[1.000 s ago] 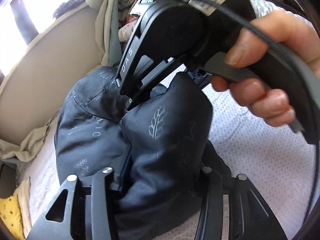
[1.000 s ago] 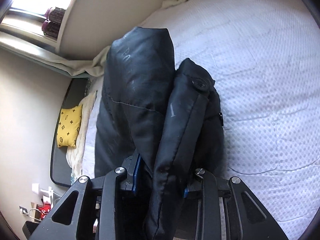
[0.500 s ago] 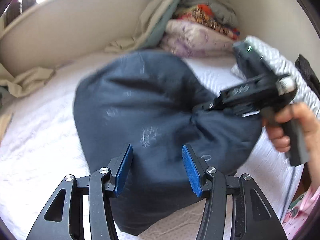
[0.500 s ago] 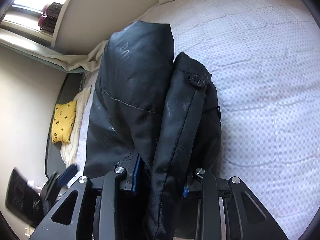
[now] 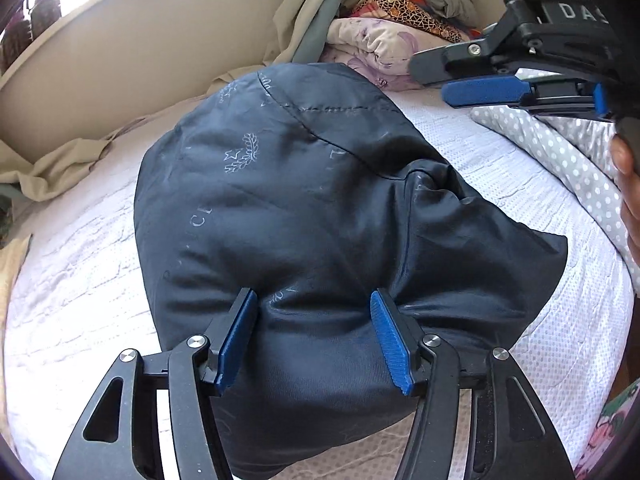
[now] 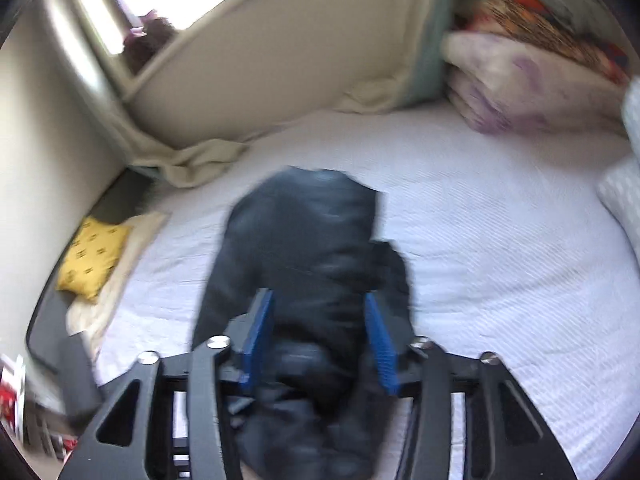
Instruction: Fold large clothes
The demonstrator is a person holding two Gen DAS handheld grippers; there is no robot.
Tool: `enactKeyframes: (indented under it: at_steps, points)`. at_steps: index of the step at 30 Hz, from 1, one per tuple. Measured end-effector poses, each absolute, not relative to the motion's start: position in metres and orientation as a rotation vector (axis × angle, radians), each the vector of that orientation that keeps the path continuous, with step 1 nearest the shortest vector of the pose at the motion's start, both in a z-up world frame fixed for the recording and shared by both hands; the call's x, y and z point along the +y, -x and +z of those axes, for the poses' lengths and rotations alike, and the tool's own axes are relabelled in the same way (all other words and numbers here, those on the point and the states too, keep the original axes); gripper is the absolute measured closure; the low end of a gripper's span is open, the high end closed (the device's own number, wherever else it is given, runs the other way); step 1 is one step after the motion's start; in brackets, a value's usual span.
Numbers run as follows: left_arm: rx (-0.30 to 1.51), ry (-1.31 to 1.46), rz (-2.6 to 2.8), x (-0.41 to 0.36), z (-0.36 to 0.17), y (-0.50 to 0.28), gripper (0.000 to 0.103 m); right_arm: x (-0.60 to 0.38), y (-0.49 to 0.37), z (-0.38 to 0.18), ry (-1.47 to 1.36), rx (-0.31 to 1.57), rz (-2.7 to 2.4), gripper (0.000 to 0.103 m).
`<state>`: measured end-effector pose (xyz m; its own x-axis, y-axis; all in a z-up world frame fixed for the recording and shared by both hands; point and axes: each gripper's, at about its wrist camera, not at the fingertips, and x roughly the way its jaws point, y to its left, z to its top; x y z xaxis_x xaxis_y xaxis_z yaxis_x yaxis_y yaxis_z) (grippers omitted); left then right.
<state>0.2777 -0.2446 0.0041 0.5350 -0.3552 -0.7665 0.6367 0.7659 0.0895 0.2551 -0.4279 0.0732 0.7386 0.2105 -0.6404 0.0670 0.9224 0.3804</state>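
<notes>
The dark puffy jacket [image 5: 304, 216] lies bundled in the middle of the bed [image 5: 80, 280], folded over on itself into a thick, rounded packet. Its fabric is a deep navy with a slight sheen, printed with faint pale letters and small leaf-and-star emblems, and a stitched seam runs across the far end. One flap sticks out to the right, flatter than the rest and not tucked in, so the fold looks done in its main part but untidy at that edge. To my eye the garment is near the end of its folding: what seems left is to smooth or tuck that loose flap and let the bundle settle.

The left claw [image 5: 316, 340] sits at the near end of the jacket, its blue pads pressed into the padding on both sides while its jaws have just been opening, so the grip looks to be loosening rather than firm. The right claw [image 5: 484, 90] is lifted clear, above and to the far right of the bundle, jaws apart with nothing between them, having just been opening too. In the right wrist view, which is blurred, the jacket [image 6: 312, 264] lies below and beyond that claw [image 6: 318, 340].

Around the jacket, a stack of folded bedding [image 5: 384, 40] is at the far side, a dotted pillow [image 5: 560, 148] at the right, and a yellow cushion [image 6: 94, 252] at the left edge.
</notes>
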Motion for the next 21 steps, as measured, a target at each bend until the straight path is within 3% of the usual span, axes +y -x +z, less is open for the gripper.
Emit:
enactKeyframes:
  at_steps: [3,12,21]
  points:
    - [0.817,-0.381,-0.597,-0.248,0.004,-0.277,0.040,-0.410,-0.261,0.064,-0.329,0.790,0.046,0.083]
    - [0.829,-0.415,-0.600,-0.255,-0.004,-0.278,0.040,-0.398,-0.290,0.004,-0.267,0.957,-0.048,0.085]
    - [0.839,-0.432,-0.600,-0.262,-0.015,-0.283,0.039,-0.399,-0.304,-0.048,-0.242,1.001,-0.088,0.088]
